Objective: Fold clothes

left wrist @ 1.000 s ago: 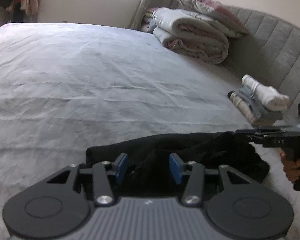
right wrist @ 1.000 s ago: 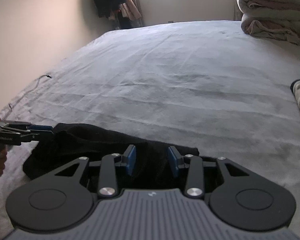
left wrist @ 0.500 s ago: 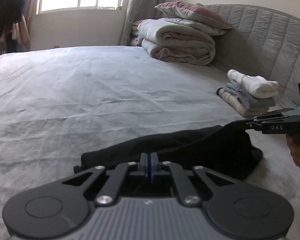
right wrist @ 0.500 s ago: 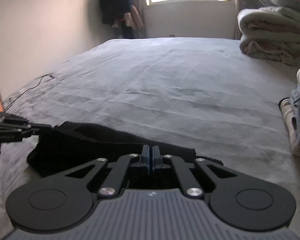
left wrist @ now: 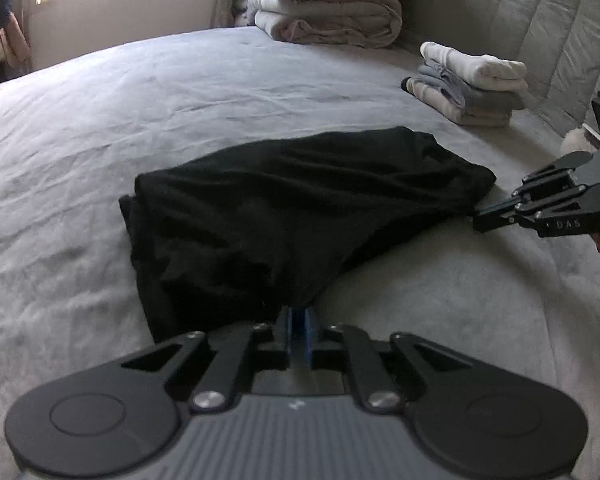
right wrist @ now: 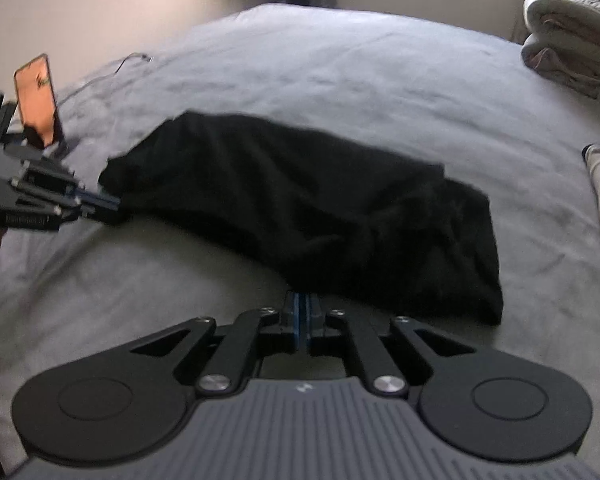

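A black garment (left wrist: 300, 208) lies bunched and stretched across the grey bed (left wrist: 180, 92). My left gripper (left wrist: 298, 320) pinches its near edge between the blue pads; the jaws are easing open a little, with cloth still between them. My right gripper (left wrist: 480, 220) grips the garment's other near corner at the right. In the right wrist view the right gripper (right wrist: 302, 308) is shut on the hem of the garment (right wrist: 320, 208), and the left gripper (right wrist: 112, 204) holds the corner at the left. The cloth is taut between both grips.
A stack of folded clothes (left wrist: 472, 84) sits by the padded headboard (left wrist: 540, 20), with rolled duvets (left wrist: 324, 12) behind it. A phone with an orange screen (right wrist: 36, 100) is mounted above the left gripper. A cable (right wrist: 136, 58) lies at the bed's far left edge.
Both grippers went from open to shut on the garment's near edge. They then drew it back toward me, so more of the cloth lies spread ahead of them.
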